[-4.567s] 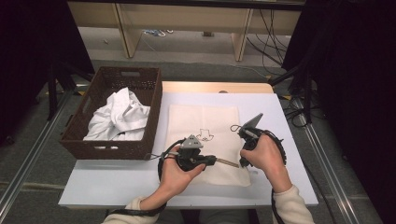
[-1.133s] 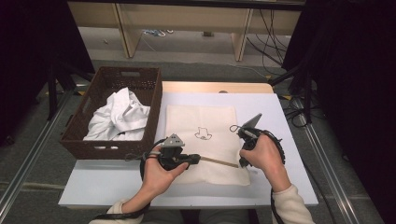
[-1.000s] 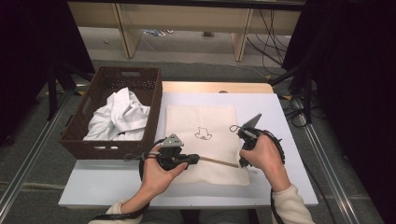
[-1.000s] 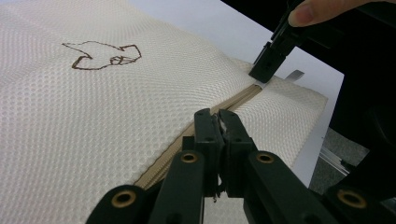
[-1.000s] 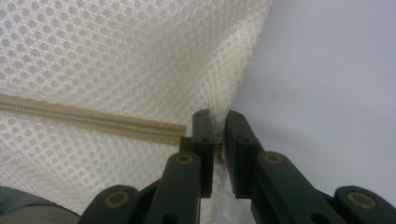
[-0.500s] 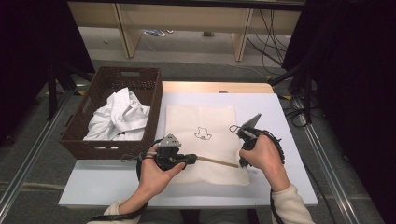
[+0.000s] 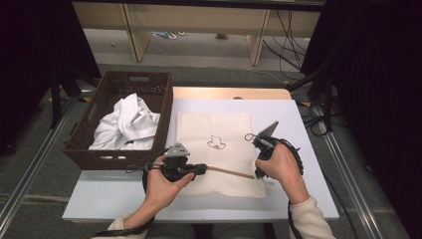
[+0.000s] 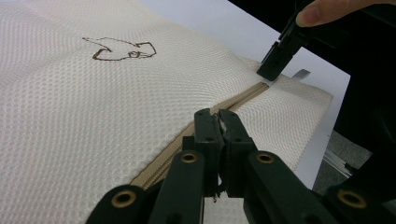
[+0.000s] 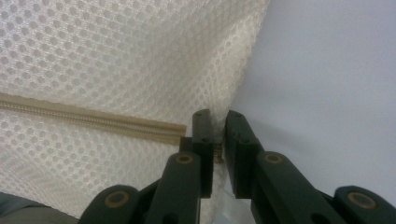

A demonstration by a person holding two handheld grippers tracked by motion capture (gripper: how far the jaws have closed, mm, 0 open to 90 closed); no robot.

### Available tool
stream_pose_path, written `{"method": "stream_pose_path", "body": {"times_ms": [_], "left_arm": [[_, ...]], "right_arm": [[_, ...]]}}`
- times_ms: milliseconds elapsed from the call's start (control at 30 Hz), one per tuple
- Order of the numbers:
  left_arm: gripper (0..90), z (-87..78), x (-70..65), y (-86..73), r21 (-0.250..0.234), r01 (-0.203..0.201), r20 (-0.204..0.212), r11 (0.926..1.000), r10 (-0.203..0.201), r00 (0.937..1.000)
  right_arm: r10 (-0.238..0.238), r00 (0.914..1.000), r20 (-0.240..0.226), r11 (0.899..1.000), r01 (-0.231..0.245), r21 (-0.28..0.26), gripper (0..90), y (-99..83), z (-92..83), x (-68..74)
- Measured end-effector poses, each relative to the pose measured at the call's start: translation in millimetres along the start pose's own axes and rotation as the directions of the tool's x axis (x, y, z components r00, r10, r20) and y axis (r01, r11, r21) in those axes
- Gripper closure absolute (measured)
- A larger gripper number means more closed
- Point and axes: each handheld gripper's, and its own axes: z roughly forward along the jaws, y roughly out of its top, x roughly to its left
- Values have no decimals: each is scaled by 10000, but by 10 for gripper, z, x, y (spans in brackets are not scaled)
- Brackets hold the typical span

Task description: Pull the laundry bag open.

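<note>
- Nearest the person, the left hand (image 7: 161, 184) grips the left gripper (image 7: 201, 169) over the near edge of the white table (image 7: 308, 149); its jaws point toward three o'clock along the zipper.
- In the left gripper view the left gripper (image 8: 219, 122) has its jaws pressed together on the beige zipper (image 8: 187, 133) of the mesh bag (image 8: 70, 116); what exactly sits between the tips is too small to tell.
- At about four o'clock from the bag's middle, the right hand (image 7: 278, 167) holds the right gripper (image 7: 260, 172) at the zipper's far end.
- In the right gripper view the right gripper (image 9: 215, 128) pinches the bag's mesh edge (image 9: 224, 93) just beside the end of the zipper (image 9: 93, 120).
- The cream mesh bag (image 7: 214, 134) lies flat in the middle of the table, its zipper (image 7: 231, 173) running near its near edge between the two grippers.
- A small brown outline drawing (image 7: 216, 143) sits at the bag's centre.
- At nine to ten o'clock from the bag, a dark wicker basket (image 7: 99, 159) stands at the table's left edge with crumpled white cloth (image 7: 124, 124) inside.
</note>
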Motion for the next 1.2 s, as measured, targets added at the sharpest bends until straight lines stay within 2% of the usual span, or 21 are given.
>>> {"method": "stream_pose_path", "body": {"times_ms": [33, 100, 133, 167, 200, 267, 367, 400, 467, 533, 600, 700, 733, 800, 867, 900, 1167, 1200], "left_arm": [[868, -2, 4, -2, -10, 8, -9, 10000, -9, 10000], [869, -4, 7, -8, -37, 54, -52, 10000, -54, 10000], [868, -11, 10, -10, -13, 95, -66, 10000, -95, 9999], [869, -14, 9, -10, -53, 152, -72, 9999, -153, 9999], [869, -24, 17, -9, 7, 94, -87, 10000, -94, 9999], [868, -28, 18, -15, -97, 195, -95, 9998, -196, 9998], [869, -45, 34, -20, 9, 85, -129, 10000, -85, 9999], [869, -46, 39, -25, -33, 63, -125, 10000, -64, 9999], [868, -51, 41, -30, -51, 166, -164, 9998, -167, 9997], [869, -56, 51, -29, -44, 73, -145, 10000, -73, 9999], [868, -64, 47, -32, -28, 174, -196, 9998, -175, 9997], [869, -72, 62, -38, -91, 141, -178, 9999, -143, 9997], [869, -77, 64, -38, -55, 130, -191, 9999, -131, 9997], [869, -73, 61, -48, -135, 239, -216, 9996, -242, 9995], [869, -83, 72, -53, -66, 141, -267, 9999, -143, 9995], [868, -83, 67, -56, -102, 246, -293, 9996, -249, 9993], [869, -115, 101, -67, 7, 204, -292, 9998, -204, 9994], [869, -114, 102, -73, -26, 244, -298, 9997, -245, 9993]], "right_arm": [[191, 9998, 22, 9998, -191, 52, 838, -2, -4, 12], [233, 9997, 9, 9997, -233, -109, 838, -8, 7, 14], [205, 9998, 45, 9998, -205, 31, 838, -4, -3, 10], [-61, 9999, 155, 9996, 66, -286, 838, -7, 13, -4], [-51, 9999, 106, 10000, 52, -55, 838, -1, -1, -4], [-36, 9999, 137, 10000, 37, -49, 838, 0, -2, -5], [-25, 9999, 149, 10000, 26, -51, 838, 0, -2, -2], [117, 9999, 119, 9999, -117, 9, 838, 3, -4, 6], [-116, 9998, 131, 9999, 117, -90, 838, 3, 5, -10], [108, 9999, 56, 9999, -108, 29, 838, 3, 3, 3], [34, 9999, 129, 9999, -32, -137, 838, -2, 20, 0], [30, 10000, 69, 10000, -30, 27, 838, 7, 8, -8], [75, 9999, 81, 9998, -74, -198, 838, -1, 24, -5], [102, 9999, 80, 9998, -100, -197, 838, 0, 23, -4], [95, 9999, 85, 9998, -94, -170, 838, 0, 21, -3], [84, 9999, 112, 9998, -82, -189, 838, 0, 23, -4], [151, 9998, 89, 9998, -150, -160, 838, 4, 25, -5], [-649, 9978, 128, 9975, 652, -289, 838, 16, 33, -57]]}}
